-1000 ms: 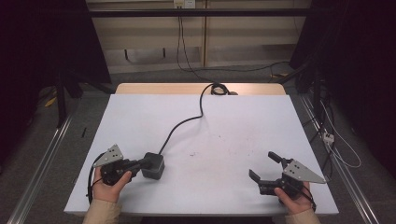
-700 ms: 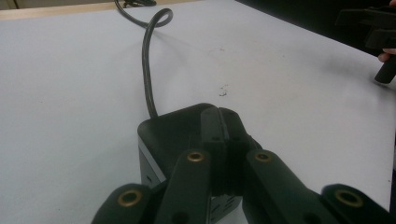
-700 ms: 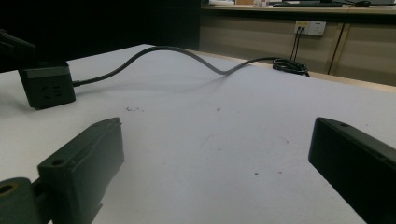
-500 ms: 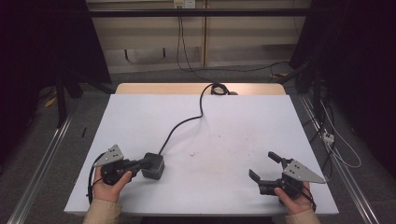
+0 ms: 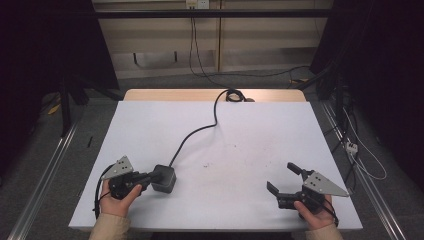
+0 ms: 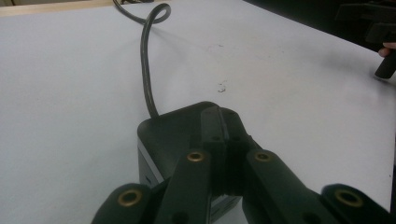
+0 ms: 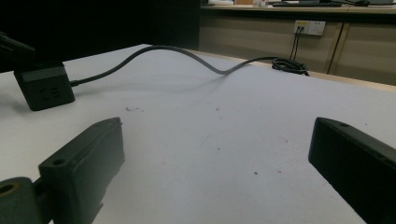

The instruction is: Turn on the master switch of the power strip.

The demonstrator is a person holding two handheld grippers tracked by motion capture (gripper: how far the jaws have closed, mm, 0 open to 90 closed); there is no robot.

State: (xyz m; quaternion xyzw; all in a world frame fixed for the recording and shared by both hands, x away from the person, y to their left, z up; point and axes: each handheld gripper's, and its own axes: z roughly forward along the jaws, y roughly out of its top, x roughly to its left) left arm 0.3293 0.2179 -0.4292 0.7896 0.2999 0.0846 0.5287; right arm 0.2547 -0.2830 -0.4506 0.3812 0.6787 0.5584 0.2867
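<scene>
A black cube-shaped power socket (image 5: 165, 178) lies near the front left of the white table (image 5: 260, 130). Its dark cable (image 5: 194, 133) snakes toward the far edge. My left gripper (image 5: 152, 176) is shut, its jaws pressed together with nothing between them. The tips rest over the top of the cube (image 6: 170, 133), as the left gripper view (image 6: 218, 119) shows. My right gripper (image 5: 281, 176) stands open at the front right, well apart from the cube, with bare table between its jaws (image 7: 215, 140). From there the cube's socket face (image 7: 45, 93) shows far to the left.
The cable ends in a coil (image 5: 234, 95) on the wooden strip at the table's far edge. Cables hang from a wall outlet (image 7: 310, 27) behind. Metal rails (image 5: 45, 170) run along the floor on both sides, with loose wires at the right (image 5: 352, 145).
</scene>
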